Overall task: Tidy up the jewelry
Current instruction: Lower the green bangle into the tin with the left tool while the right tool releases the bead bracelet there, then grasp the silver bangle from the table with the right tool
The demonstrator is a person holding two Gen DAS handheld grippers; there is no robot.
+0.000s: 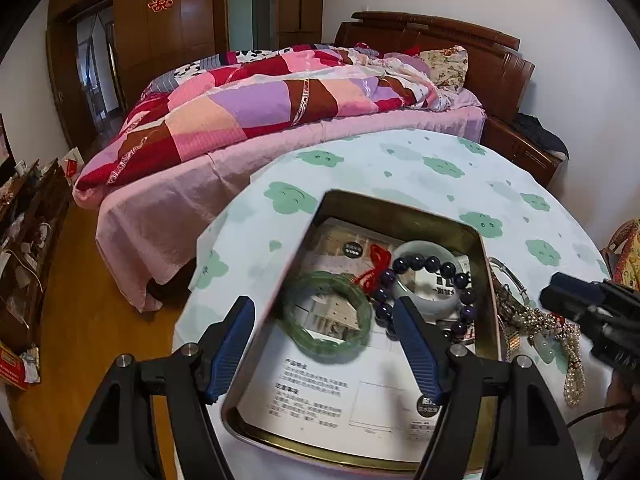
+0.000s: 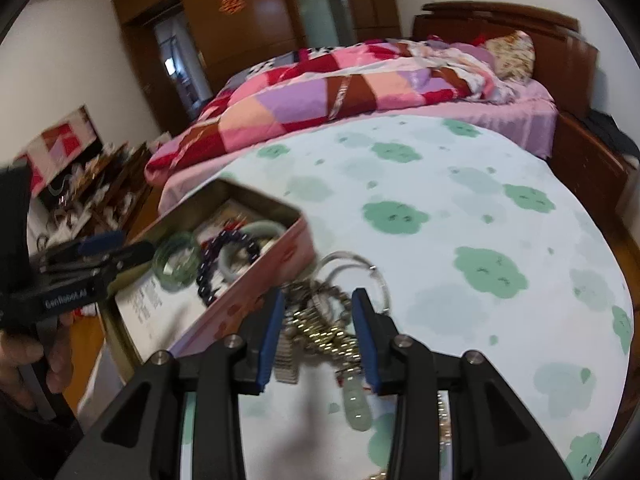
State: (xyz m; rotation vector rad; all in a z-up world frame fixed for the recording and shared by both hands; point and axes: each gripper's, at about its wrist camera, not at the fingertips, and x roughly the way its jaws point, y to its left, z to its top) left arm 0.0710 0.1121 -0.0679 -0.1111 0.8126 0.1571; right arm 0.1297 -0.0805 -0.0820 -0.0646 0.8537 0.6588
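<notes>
- Left gripper (image 1: 326, 316): jaws stand wide apart above the tin box (image 1: 490, 280); nothing is clamped. The green bangle (image 1: 326, 312) lies flat on the paper liner between the two blue pads, touching neither.
- Right gripper (image 2: 318, 316): jaws are partly apart, pointing down over the jewelry pile (image 2: 320, 320) on the tablecloth (image 2: 460, 200). Chain links and beads lie between the pads; the pads do not press on them as far as the blurred view shows.
- A hand (image 2: 24, 360) holds the left gripper's handle at the left edge of the right wrist view.
- Tin box contents: the green bangle at the left, a dark bead bracelet (image 1: 432, 268) to its right, a pale bangle (image 1: 424, 252) under that bracelet, and a red cord (image 1: 376, 268) between the bangles.
- Jewelry pile: it lies just beside the right wall of the tin box, outside it. It includes a silver bangle (image 2: 360, 272), gold-toned chains, a pearl strand (image 1: 574, 364) and a pale green pendant (image 2: 356, 404).
- Table: round, covered with a white cloth bearing green cloud prints.
- Beyond the table: a bed (image 1: 280, 92) with a patchwork quilt and a wooden headboard; wooden wardrobes (image 1: 176, 20) stand against the far wall.
</notes>
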